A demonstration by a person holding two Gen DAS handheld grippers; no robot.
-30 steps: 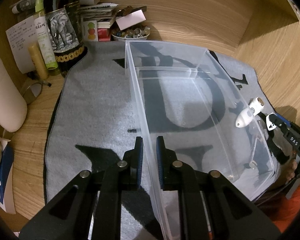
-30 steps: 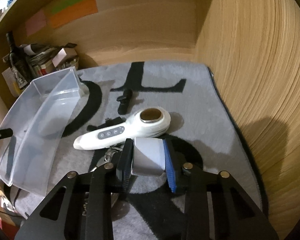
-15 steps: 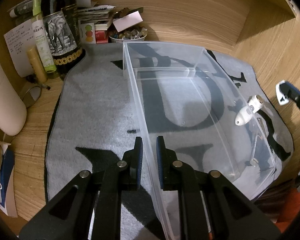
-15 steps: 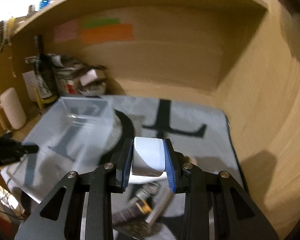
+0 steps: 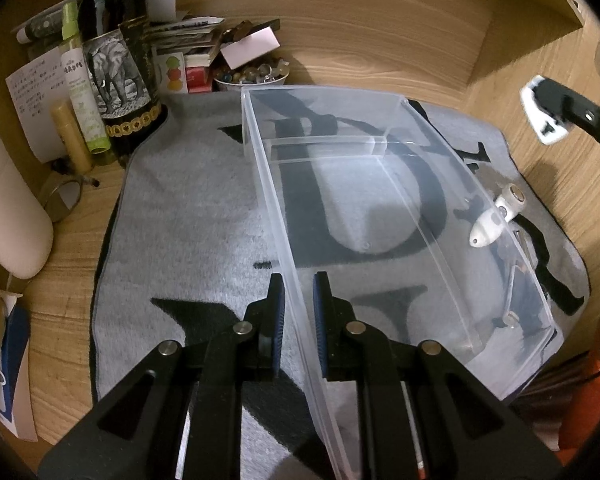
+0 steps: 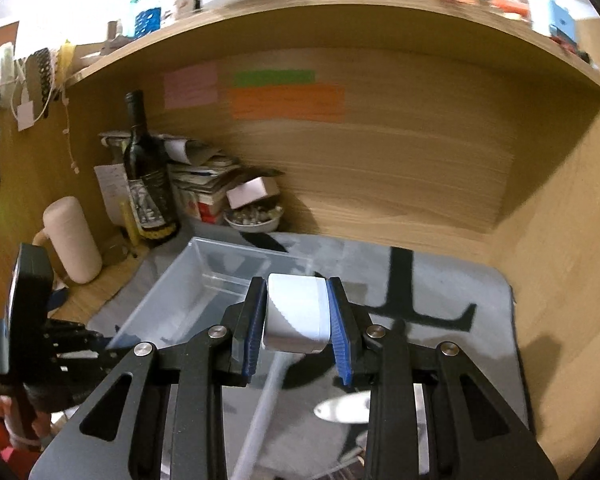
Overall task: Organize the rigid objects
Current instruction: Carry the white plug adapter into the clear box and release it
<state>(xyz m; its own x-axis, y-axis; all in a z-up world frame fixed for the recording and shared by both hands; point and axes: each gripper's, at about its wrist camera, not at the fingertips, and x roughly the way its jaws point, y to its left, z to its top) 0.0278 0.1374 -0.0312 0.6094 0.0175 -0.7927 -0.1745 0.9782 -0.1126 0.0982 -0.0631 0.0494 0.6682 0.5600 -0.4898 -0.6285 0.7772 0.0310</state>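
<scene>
A clear plastic bin [image 5: 380, 184] lies on the grey mat, with a low divider near its far end and nothing loose inside. My left gripper [image 5: 299, 292] is shut on the bin's near left wall. My right gripper [image 6: 298, 312] is shut on a small white block [image 6: 294, 320], held in the air above the mat to the right of the bin. From the left wrist view that block [image 5: 538, 116] shows at the upper right. A white handheld device [image 5: 496, 216] lies on the mat just outside the bin's right wall.
A dark wine bottle [image 5: 116, 52], a green tube, stacked papers and a bowl of marbles [image 6: 252, 216] crowd the back left corner. A cream cylinder [image 6: 72, 240] stands at the left. Wooden walls close the back and right. Small black parts lie by the mat's [image 5: 188, 216] right edge.
My right gripper has risen from the mat with the white block and swung toward the bin, leaving the handheld device behind. The left gripper and the bin have not moved.
</scene>
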